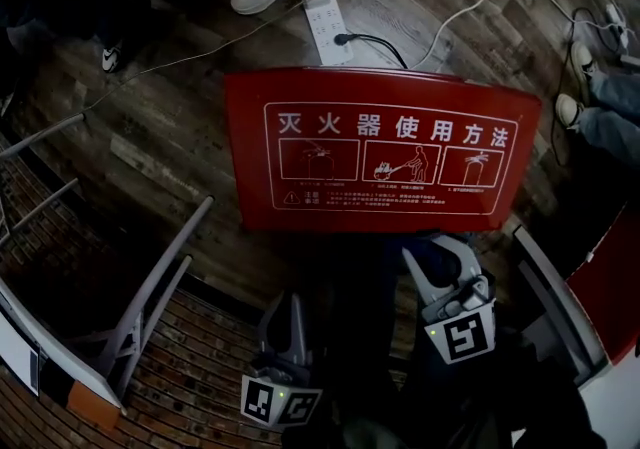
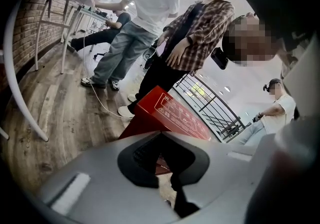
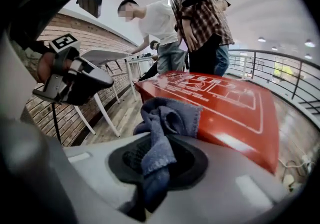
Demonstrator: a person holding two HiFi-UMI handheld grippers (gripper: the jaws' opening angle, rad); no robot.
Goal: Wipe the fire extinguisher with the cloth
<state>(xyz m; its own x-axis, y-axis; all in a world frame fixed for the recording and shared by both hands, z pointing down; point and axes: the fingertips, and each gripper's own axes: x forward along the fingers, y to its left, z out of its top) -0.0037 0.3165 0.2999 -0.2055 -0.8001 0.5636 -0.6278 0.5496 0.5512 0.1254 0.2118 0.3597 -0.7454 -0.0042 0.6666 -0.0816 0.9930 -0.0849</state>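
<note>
To my far left the pale legs of a counter (image 1: 150, 307) slant over the floor (image 1: 180, 137), wide of my left tool (image 1: 285, 302) and no bother to it. That tool is closed down to a slit with nothing in it, and hangs short of the near edge of the red box (image 1: 380, 147), touching nothing. My right tool (image 1: 443, 249) is clamped on the cloth (image 3: 162, 133), whose bunched blue folds stick out past the tips and sit at the near corner of the box lid. I cannot tell whether they press on it. The box, which bears the printed extinguisher instructions, lies straight ahead of both tools, its lid facing up at me. No extinguisher itself shows, so I take this box as the thing to clean. The cloth is in hand and brought to the box. I see no wiped streak on the lid, so I judge the wiping barely begun, with the whole lid and its sides left to do. Beyond the far edge lies a power strip (image 1: 330, 27) with its cable (image 1: 470, 12) trailing off to the right. People (image 3: 200, 23) stand just behind the box and more feet (image 1: 580, 87) sit off to its right, so long strokes away from me could reach them.
</note>
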